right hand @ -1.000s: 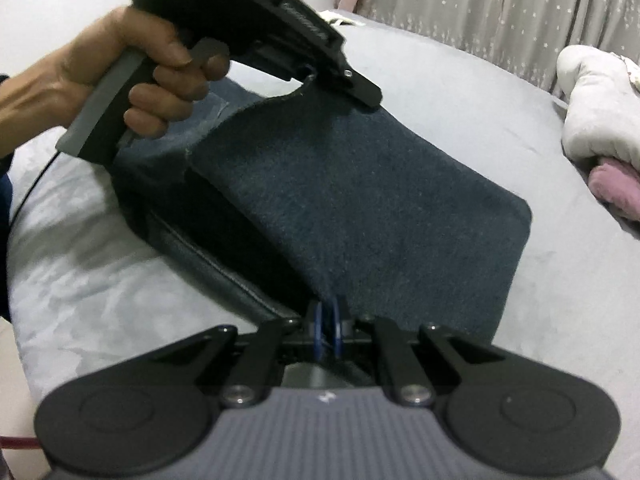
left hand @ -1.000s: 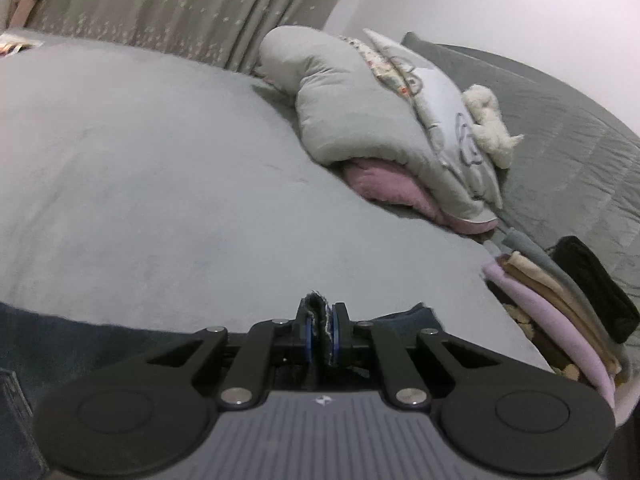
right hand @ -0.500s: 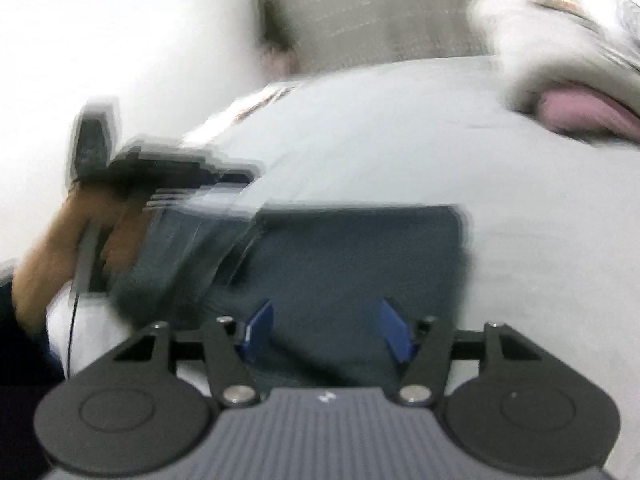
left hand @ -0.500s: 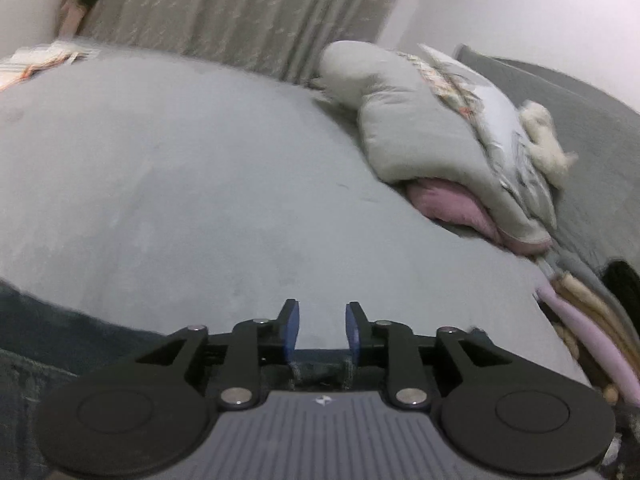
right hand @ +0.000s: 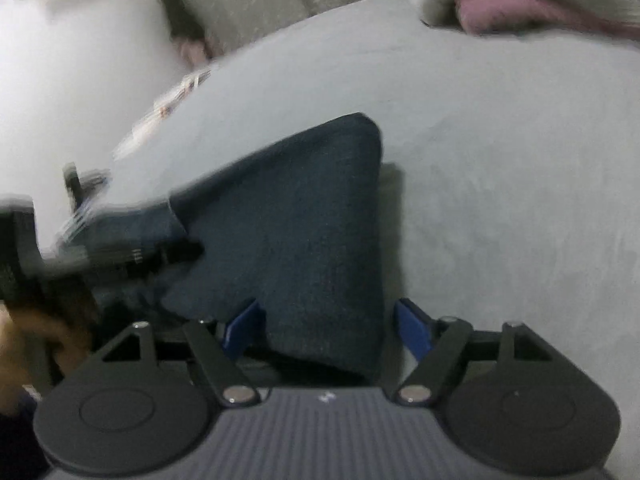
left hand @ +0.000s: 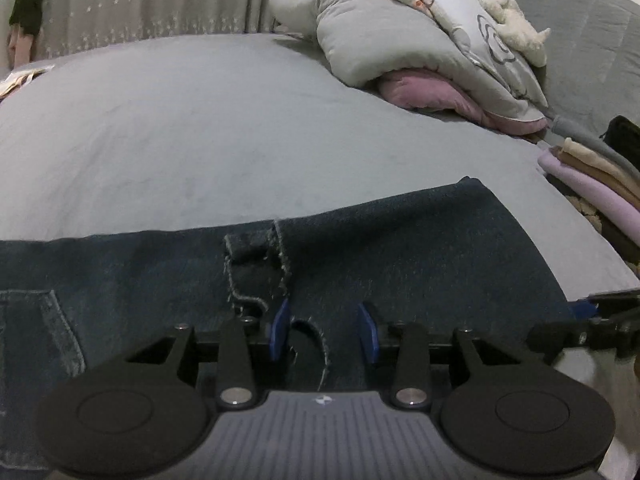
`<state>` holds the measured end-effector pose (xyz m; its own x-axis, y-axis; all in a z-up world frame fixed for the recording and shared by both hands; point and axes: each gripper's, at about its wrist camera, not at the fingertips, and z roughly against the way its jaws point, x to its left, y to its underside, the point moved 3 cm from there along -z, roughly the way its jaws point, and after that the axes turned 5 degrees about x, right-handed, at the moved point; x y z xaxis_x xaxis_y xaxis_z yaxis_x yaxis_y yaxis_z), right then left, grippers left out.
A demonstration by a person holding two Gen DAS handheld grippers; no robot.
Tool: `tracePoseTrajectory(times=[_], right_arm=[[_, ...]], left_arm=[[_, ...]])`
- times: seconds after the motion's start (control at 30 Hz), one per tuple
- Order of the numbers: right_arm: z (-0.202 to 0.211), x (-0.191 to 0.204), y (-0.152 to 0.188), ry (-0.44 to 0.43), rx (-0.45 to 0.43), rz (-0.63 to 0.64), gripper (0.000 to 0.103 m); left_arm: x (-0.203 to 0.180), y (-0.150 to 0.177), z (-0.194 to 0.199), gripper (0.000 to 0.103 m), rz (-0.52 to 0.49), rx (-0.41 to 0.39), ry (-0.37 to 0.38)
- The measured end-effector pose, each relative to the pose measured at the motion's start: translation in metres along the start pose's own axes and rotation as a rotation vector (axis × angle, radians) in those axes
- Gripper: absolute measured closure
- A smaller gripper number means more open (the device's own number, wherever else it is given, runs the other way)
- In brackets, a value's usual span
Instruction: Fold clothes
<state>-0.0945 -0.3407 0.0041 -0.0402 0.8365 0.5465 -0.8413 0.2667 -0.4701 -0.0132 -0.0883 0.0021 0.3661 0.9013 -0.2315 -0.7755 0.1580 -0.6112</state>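
While the dark jeans (left hand: 360,248) are laid flat on the grey bed (left hand: 200,120), left gripper (left hand: 323,330) spread apart above frayed hems, nothing held, right gripper (right hand: 328,328) parted wide, folded denim edge between its fingers, ungripped.

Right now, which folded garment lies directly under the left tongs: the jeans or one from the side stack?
The dark blue jeans, spread flat on the bed beneath the open left tongs; the stack of pastel folded clothes sits apart at right.
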Motion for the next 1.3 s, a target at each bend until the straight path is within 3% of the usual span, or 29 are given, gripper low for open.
tracePoseTrajectory(times=[0.07, 0.13, 0.27, 0.37, 0.4, 0.53, 0.63, 0.7, 0.77, 0.83, 0.93, 1.1, 1.2, 1.3], right_arm=[[0.005, -0.025, -0.001, -0.122, -0.039, -0.189, 0.030], [0.004, -0.039, 0.002, -0.184, -0.075, -0.276, 0.030], [0.000, -0.029, 0.007, -0.186, -0.136, -0.236, 0.024], [-0.010, -0.014, 0.010, -0.181, -0.178, -0.216, 0.025], [-0.011, -0.011, 0.010, -0.172, -0.189, -0.222, 0.028], [-0.014, -0.011, 0.008, -0.182, -0.237, -0.335, 0.063], [-0.015, -0.009, 0.007, -0.216, -0.274, -0.383, 0.065], [-0.014, -0.010, 0.010, -0.254, -0.303, -0.422, 0.065], [-0.018, -0.014, 0.011, -0.281, -0.317, -0.465, 0.057], [-0.028, -0.024, 0.015, -0.299, -0.318, -0.558, 0.043], [-0.044, -0.025, 0.013, -0.260, -0.321, -0.539, 0.042], [-0.048, -0.017, 0.013, -0.217, -0.361, -0.484, 0.038], [-0.044, -0.015, 0.014, -0.210, -0.376, -0.492, 0.064], [-0.033, -0.010, 0.015, -0.209, -0.390, -0.472, 0.070]], left_arm=[[0.005, -0.002, 0.003, 0.066, 0.045, 0.012, 0.021], [0.007, -0.004, 0.003, 0.066, 0.052, 0.017, 0.021], [0.003, -0.001, 0.005, 0.064, 0.051, 0.023, 0.022], [0.001, 0.001, 0.007, 0.058, 0.053, 0.028, 0.027], [0.000, 0.001, 0.008, 0.058, 0.053, 0.029, 0.028], [0.005, 0.001, 0.017, 0.057, 0.097, 0.026, 0.034], [0.011, 0.001, 0.029, 0.054, 0.115, -0.012, 0.063], [0.013, 0.001, 0.036, 0.052, 0.111, -0.038, 0.087], [0.014, 0.001, 0.040, 0.049, 0.103, -0.051, 0.085], [0.015, 0.003, 0.039, 0.047, 0.101, -0.040, 0.077], [0.024, 0.013, 0.019, 0.047, 0.163, 0.043, 0.064], [0.022, 0.016, 0.018, 0.047, 0.167, 0.038, 0.055], [0.026, 0.016, 0.017, 0.047, 0.186, 0.042, 0.073], [0.027, 0.016, 0.017, 0.047, 0.189, 0.048, 0.083]])
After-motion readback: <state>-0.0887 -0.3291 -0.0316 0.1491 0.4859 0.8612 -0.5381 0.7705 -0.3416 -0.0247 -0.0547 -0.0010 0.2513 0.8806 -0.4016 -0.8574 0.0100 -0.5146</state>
